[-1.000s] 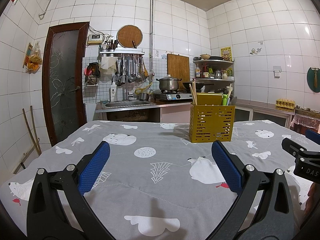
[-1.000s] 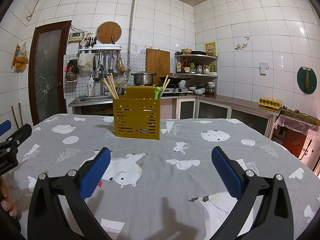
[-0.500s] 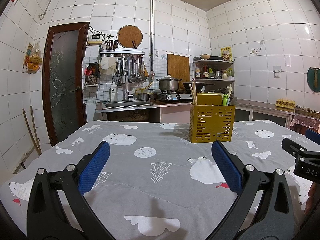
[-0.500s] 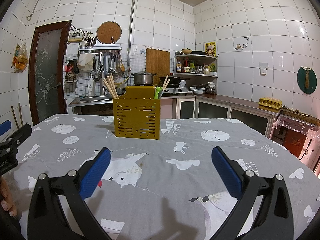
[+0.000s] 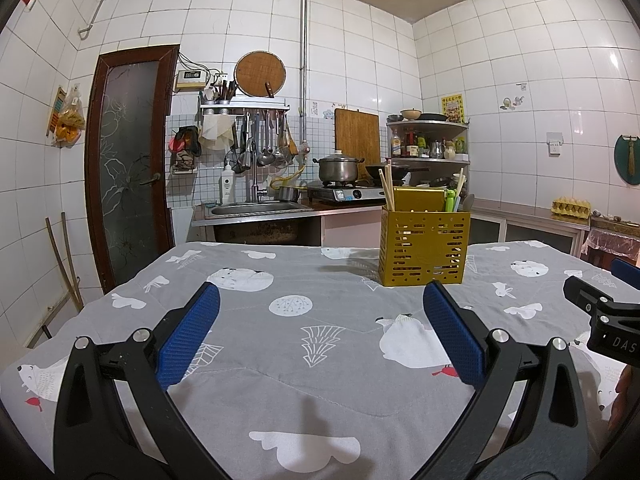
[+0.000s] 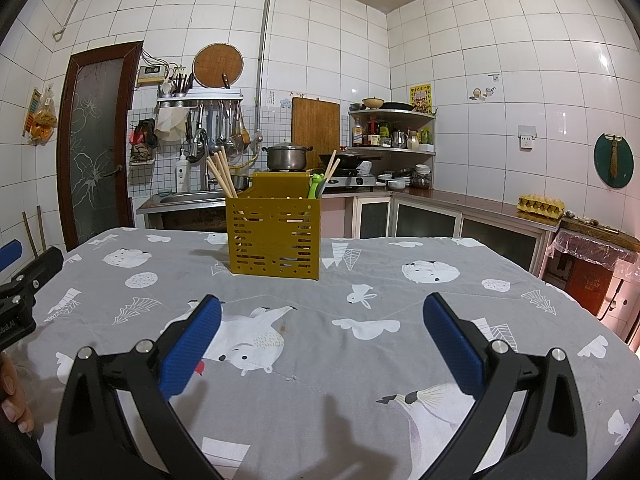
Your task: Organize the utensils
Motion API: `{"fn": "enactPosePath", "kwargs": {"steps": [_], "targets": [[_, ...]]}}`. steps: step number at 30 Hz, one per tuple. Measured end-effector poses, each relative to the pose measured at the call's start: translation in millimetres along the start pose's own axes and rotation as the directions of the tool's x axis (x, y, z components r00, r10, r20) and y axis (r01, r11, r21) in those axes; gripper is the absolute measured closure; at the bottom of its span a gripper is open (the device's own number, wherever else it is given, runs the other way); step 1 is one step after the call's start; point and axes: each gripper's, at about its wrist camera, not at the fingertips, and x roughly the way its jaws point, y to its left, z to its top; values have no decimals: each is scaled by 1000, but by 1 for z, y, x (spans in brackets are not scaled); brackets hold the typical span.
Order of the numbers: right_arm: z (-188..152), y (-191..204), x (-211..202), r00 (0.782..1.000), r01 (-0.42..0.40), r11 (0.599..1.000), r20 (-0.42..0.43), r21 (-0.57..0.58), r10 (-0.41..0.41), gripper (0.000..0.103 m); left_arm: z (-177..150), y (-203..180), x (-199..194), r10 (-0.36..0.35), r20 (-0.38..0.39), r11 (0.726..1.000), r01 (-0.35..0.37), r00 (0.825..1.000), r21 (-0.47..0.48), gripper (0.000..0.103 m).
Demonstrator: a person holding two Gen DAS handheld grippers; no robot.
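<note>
A yellow perforated utensil holder [image 5: 424,250] stands upright on the table with the grey patterned cloth [image 5: 304,364]; it also shows in the right wrist view [image 6: 274,238]. Wooden chopsticks [image 6: 222,174] lean out of its left side, and a green-handled utensil [image 6: 315,186] and more chopsticks stick out on its right. My left gripper [image 5: 320,300] is open and empty, low over the cloth, short of the holder. My right gripper [image 6: 322,306] is open and empty, also short of the holder.
The right gripper's body [image 5: 600,316] shows at the right edge of the left wrist view; the left gripper's body [image 6: 24,284] at the left edge of the right one. A sink [image 5: 256,208], stove with pot [image 5: 338,168], shelves and counter stand beyond the table.
</note>
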Motion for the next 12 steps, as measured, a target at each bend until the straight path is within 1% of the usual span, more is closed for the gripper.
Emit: {"fn": "enactPosePath", "kwargs": {"steps": [12], "targets": [[0,0,0,1000,0,1000,0,0,0,4,3,-1,-1,-2,12,1000,2,1000,12,5]]}}
